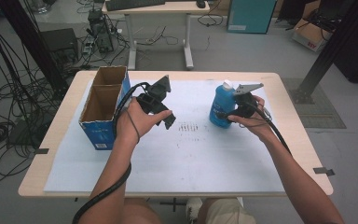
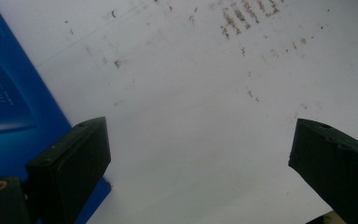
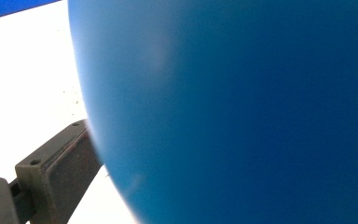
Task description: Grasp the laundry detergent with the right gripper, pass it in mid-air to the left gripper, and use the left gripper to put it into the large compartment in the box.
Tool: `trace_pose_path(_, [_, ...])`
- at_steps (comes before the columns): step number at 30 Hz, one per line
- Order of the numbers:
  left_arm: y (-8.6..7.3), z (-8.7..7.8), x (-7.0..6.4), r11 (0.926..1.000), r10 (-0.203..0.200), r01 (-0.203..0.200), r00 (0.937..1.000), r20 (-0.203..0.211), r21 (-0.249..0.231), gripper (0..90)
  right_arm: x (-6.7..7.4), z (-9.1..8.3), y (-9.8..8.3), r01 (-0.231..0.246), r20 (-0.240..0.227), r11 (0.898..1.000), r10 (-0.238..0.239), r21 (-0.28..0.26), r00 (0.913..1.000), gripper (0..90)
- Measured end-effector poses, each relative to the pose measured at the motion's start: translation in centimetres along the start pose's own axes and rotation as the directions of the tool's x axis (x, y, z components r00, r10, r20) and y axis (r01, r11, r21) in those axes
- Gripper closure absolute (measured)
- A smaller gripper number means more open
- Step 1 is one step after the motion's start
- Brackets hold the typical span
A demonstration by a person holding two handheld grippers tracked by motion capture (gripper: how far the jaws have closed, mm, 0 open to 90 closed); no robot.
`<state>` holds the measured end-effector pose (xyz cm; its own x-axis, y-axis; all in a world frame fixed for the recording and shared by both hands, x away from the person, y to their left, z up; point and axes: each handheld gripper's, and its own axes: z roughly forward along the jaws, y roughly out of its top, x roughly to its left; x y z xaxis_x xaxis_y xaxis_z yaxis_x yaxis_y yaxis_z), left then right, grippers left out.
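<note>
Blue bottle: a rounded blue plastic bottle (image 1: 221,108) with a white cap, standing upright on the right half of the surface, well apart from the box.
Right claw: the right claw (image 1: 229,112) is pressed up against the bottle's right side, low on the body. In the right gripper view the blue plastic (image 3: 242,107) sits against one black jaw at the lower left, and the other jaw is hidden behind it, so honestly I can't tell if it's clamped on or just cupping it.
Right hand: the right hand (image 1: 251,120) grips the tool from the near side, black cable trailing back along the forearm.
Left claw: the left claw (image 1: 165,119) is wide apart with nothing between the jaws, hanging over bare white sheet. The left gripper view has its two black jaws far from each other, plain white between them.
Left hand: the left hand (image 1: 137,122) holds it just right of the box, angled down toward the middle.
Box: an open blue cardboard box with a brown inside (image 1: 103,108), two compartments, at the left edge of the sheet. Its blue wall (image 2: 9,93) shows just beside the left claw's jaw.
Surface: a light wooden table (image 1: 298,135) covered with a white sheet (image 1: 182,158), with a patch of small dark specks (image 1: 188,127) between the two claws.
</note>
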<state>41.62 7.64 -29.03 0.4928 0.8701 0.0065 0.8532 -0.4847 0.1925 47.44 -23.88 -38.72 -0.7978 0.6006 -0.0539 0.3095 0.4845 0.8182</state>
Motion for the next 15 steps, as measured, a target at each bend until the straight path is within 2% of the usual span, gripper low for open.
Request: trace_pose_path(15, [0.15, -0.07, -0.14, 1.0, 0.0, 0.0, 1.0, 0.001, 0.0, 5.5, 0.0, -0.11, 0.09, 0.001, -0.001, 1.0, -0.001, -0.013, 1.0, 2.3])
